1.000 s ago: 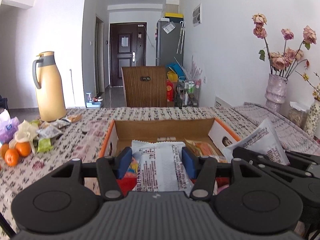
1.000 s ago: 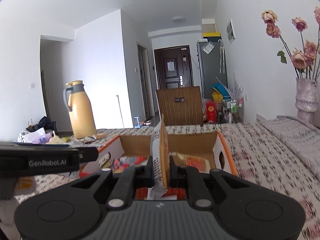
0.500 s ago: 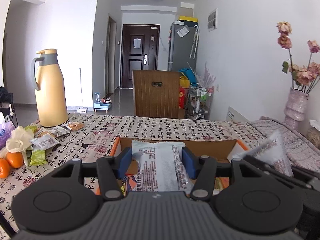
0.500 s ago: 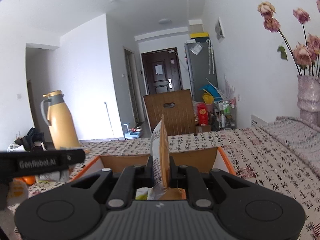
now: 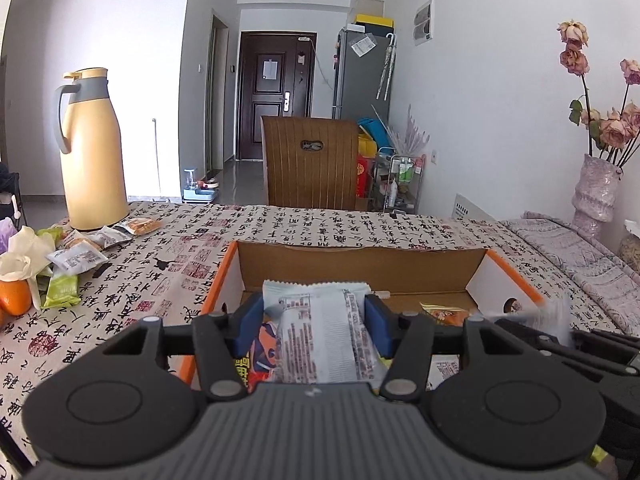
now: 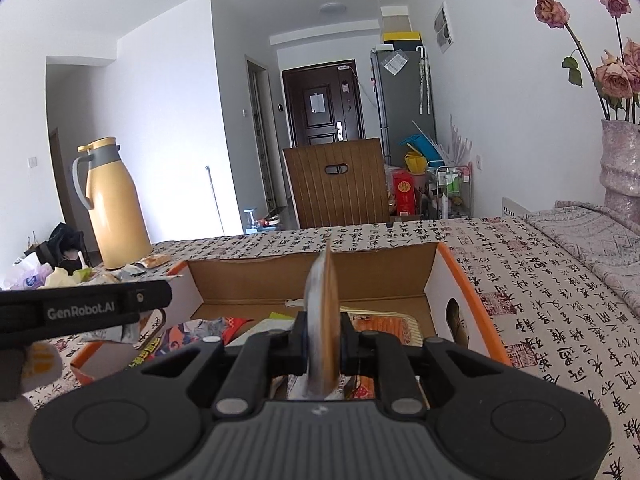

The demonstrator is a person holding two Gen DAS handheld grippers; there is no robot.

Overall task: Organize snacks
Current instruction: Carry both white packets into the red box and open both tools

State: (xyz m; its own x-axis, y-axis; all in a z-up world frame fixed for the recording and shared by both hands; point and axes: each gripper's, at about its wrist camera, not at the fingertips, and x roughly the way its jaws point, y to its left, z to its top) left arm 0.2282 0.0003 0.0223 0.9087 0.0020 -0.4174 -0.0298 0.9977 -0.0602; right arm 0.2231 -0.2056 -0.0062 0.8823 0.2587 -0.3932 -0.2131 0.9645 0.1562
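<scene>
Two snack packets held over the orange-edged cardboard box [image 5: 360, 264], one per gripper. Left gripper [image 5: 316, 322] clamped on a white printed packet [image 5: 324, 332], lying flat between blue pads [image 5: 374, 324], above the box's near left part. Right gripper [image 6: 323, 338] pinched tight on an orange-and-silver packet [image 6: 322, 320], standing on edge, blurred, above the box's near middle. Inside the box: colourful red and blue wrappers [image 6: 192, 334] at its left side, a flat orange pack [image 6: 384, 326] toward its right, brown bare inner back wall beyond. Box itself on a tablecloth with black calligraphy print [image 5: 168, 280]. Left of the box, well apart: loose small packets [image 5: 72, 258], a green one [image 5: 60, 290], an orange fruit [image 5: 14, 296], a white crumpled bag [image 5: 24, 254]. Further back left of the box, a tall yellow thermos jug [image 5: 92, 152] with grey handle, near more packets [image 5: 138, 225]. Behind the box, past the table edge, a brown wooden chair back [image 5: 312, 162]. Right of the box, far corner, a pale vase [image 5: 596, 194] with dried pink roses [image 5: 612, 132]. Other gripper's black body visible at the box's left in the right wrist view, labelled GenRobot.AI.
</scene>
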